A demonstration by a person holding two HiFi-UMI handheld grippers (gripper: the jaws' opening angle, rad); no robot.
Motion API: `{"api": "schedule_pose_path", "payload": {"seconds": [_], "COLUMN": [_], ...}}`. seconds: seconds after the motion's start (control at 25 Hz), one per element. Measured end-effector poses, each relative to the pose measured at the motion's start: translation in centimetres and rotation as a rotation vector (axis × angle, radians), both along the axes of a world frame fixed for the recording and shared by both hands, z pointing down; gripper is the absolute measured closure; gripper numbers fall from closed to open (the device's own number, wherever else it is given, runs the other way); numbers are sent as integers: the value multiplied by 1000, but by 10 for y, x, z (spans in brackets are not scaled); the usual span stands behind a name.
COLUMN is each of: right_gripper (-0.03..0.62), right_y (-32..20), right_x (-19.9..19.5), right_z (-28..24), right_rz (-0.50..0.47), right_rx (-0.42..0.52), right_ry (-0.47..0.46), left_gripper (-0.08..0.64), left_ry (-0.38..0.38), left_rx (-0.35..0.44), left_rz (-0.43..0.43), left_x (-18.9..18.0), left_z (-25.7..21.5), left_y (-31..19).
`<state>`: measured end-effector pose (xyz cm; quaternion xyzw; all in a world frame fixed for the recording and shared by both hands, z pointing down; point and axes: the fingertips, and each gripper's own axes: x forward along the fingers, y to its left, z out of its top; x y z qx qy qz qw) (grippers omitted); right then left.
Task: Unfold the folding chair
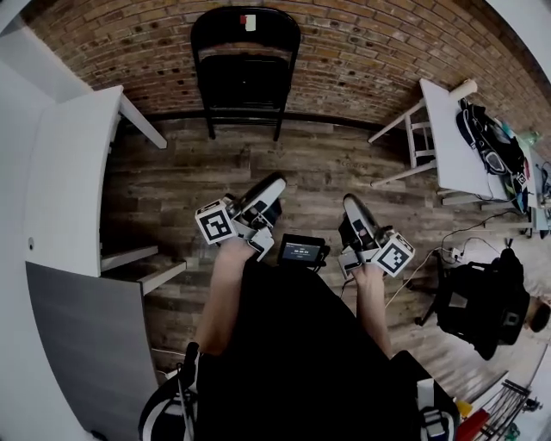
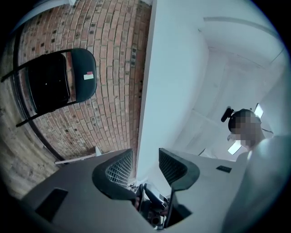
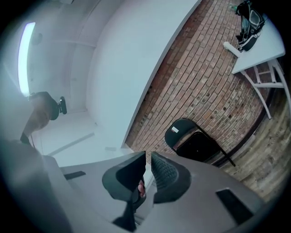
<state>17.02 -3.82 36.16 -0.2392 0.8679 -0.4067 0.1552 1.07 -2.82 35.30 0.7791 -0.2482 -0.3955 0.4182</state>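
L gripper point(image 1: 269, 188): jaws apart, nothing btwn them. Its own view shows only white wall and brick thru the gap. R gripper point(image 1: 351, 205): jaws pressed together, also empty. In the head view both sit just below frame centre, held out in front of the person point(image 1: 293, 344), tips aimed toward the top of the frame. L marker cube point(image 1: 215, 222) is left of centre, R marker cube point(image 1: 396, 254) right of centre. A small screen point(image 1: 300, 251) sits btwn the two grippers, close to the person's body. Neither gripper touches anything.

Folding chair point(image 1: 245, 69): top centre of the head view, black, standing against the brick wall point(image 1: 370, 52). It's well apart from both grippers, w/ bare wood floor point(image 1: 318, 168) btwn. Seat looks flat up against the backrest, i.e. folded. A small sticker point(image 1: 249, 22) is at the top of the backrest. In the L gripper view the chair is at upper left; in the R gripper view it's right of centre, just above the jaws.

Around: white table point(image 1: 448, 129) at the right edge w/ a dark bag point(image 1: 486, 142) on it. White furniture point(image 1: 69, 164) runs along the left edge. A black bag point(image 1: 478, 301) is on the floor at lower right.
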Motion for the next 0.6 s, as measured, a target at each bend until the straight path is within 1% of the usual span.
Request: {"api": "schedule_pose_path", "payload": {"seconds": [0.2,0.28,0.4,0.48,0.6], "right_gripper": [565,565,565,565,565], "right_y": [-30,-39,-45,-49,-60], "right_x": [-38,-49,-54,-56,-57], "right_z": [-10,-9,-4,0,6], "right_rz": [-15,-11,6,15,25], "right_rx": [30,19,8,-9,-21], "right_ry": [21,23,36,37,40], "left_gripper": [364,365,364,365,364], "left_ry": [11,16,29,29,74], "left_rx": [0,2,5,-7,-31], "left_rz": [5,-1,-1,1,20], "left_x": [-35,-48,-59,-63,-64], "left_z": [2,0,1,6,11], "left_y": [-23,-33,-41,-46,-57]}}
